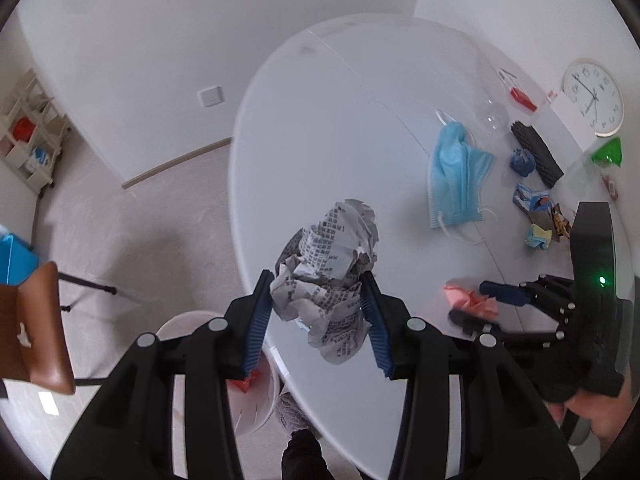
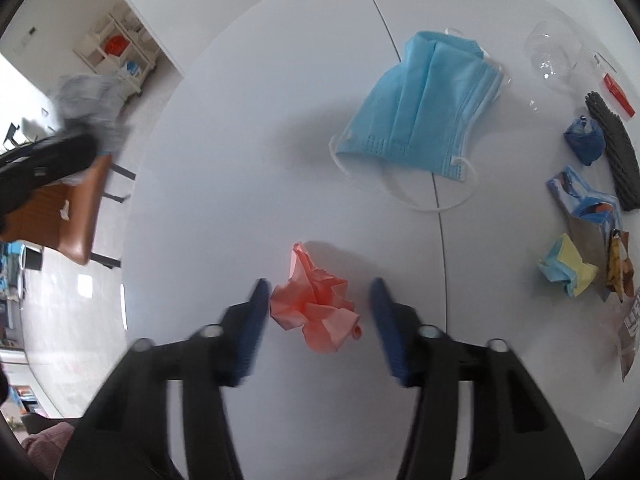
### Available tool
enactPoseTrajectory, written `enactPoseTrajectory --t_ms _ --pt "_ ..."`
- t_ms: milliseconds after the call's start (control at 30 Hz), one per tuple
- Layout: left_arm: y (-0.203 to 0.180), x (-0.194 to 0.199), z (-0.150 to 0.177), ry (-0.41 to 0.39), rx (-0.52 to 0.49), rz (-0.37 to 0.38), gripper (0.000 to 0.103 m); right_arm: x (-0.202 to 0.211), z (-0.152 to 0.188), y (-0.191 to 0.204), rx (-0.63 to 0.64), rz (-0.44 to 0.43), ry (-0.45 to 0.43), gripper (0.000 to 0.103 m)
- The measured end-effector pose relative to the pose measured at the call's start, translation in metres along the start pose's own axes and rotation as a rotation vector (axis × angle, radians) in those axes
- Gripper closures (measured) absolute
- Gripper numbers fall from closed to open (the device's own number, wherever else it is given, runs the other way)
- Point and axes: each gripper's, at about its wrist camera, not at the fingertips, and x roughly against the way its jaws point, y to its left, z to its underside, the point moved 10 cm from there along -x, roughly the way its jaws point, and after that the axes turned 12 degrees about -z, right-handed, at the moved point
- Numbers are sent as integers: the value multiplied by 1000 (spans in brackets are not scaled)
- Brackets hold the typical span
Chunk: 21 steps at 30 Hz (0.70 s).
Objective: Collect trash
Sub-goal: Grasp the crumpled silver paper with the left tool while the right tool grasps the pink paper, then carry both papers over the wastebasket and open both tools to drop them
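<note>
Left gripper pinches crumpled newspaper over the table edge; next, drop it into the bin below. Right gripper straddles pink paper wad lying on the table, pads not yet pressing.

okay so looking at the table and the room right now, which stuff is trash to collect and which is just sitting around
Trash to collect: crumpled newspaper gripped by the left gripper; pink paper wad between the right gripper fingers; blue face mask; blue-and-yellow paper wad; dark blue wad.

Just sitting around: wall clock; brown chair; white shelf unit.
</note>
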Motion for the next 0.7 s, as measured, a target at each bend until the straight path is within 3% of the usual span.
enactPoseTrajectory --t_ms 367,700 --pt "56 24 41 11 112 -54 59 20 11 30 32 -26 -13 68" --pt "102 42 84 27 160 -114 59 71 13 116 100 -135 -103 67"
